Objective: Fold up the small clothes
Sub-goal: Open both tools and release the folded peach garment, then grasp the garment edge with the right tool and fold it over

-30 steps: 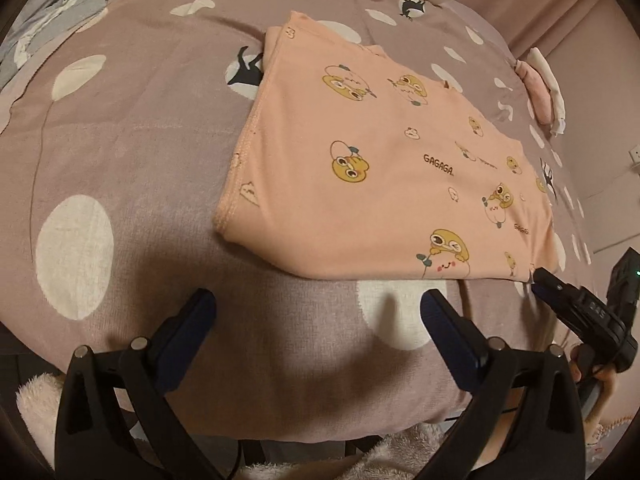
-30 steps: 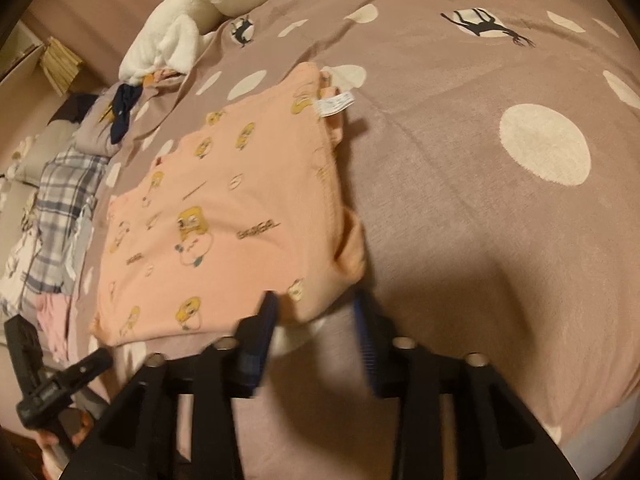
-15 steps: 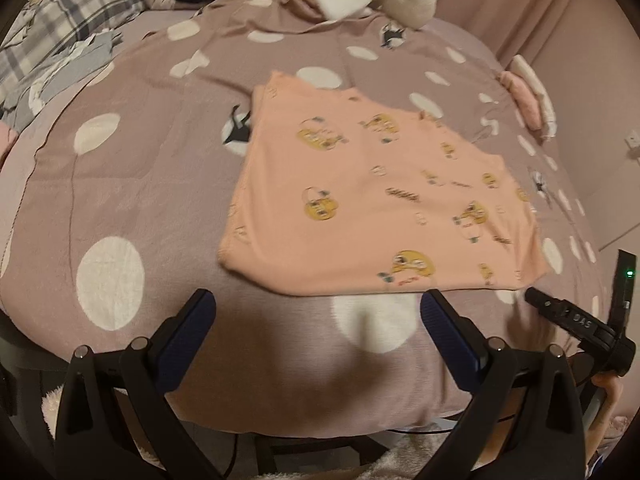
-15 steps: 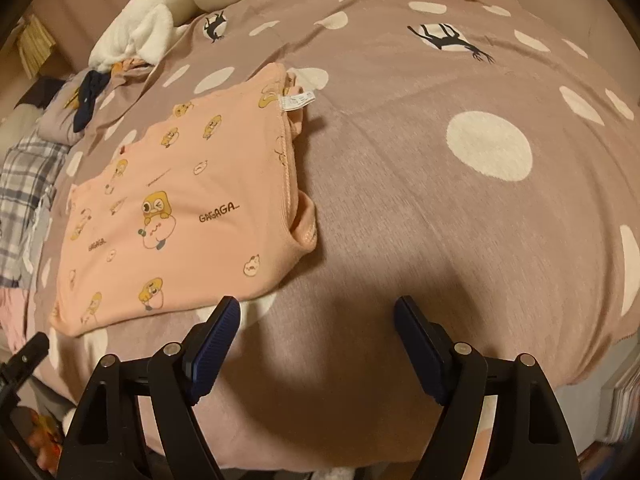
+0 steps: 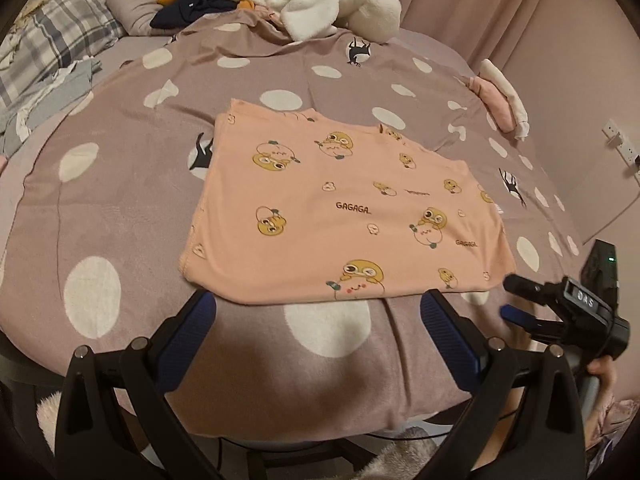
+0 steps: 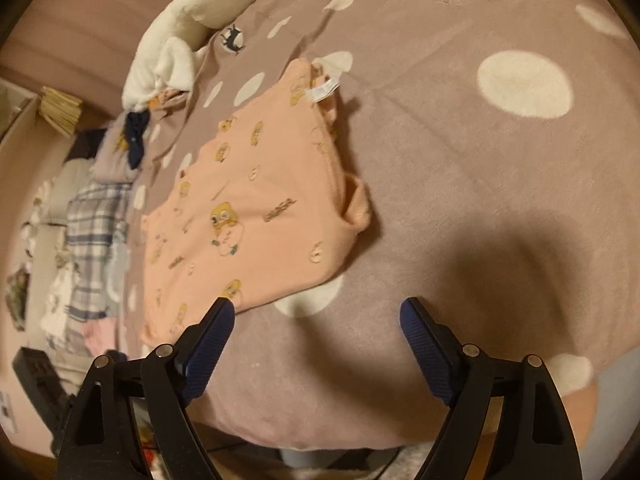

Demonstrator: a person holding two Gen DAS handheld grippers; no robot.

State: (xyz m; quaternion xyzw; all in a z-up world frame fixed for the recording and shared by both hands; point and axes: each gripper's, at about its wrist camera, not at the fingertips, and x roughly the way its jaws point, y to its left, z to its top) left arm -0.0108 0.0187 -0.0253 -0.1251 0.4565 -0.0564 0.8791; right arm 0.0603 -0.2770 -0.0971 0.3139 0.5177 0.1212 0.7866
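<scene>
A peach garment with yellow cartoon prints (image 5: pixel 340 212) lies folded flat on the mauve polka-dot blanket (image 5: pixel 120 208). My left gripper (image 5: pixel 316 320) is open and empty, just short of the garment's near edge. The garment also shows in the right wrist view (image 6: pixel 256 208), with a white label at its far corner. My right gripper (image 6: pixel 316 320) is open and empty, near the garment's near right corner. The right gripper also shows at the right of the left wrist view (image 5: pixel 560 304).
A white fluffy item (image 5: pixel 320 4), dark clothes (image 5: pixel 192 4) and a plaid cloth (image 5: pixel 60 40) lie at the far side of the bed. A folded pink and white item (image 5: pixel 500 96) sits at the far right. The bed's edge runs just below the grippers.
My right gripper has opened wide after being nearly shut at the garment's corner. Both grippers have drawn back from the garment, which lies flat and still.
</scene>
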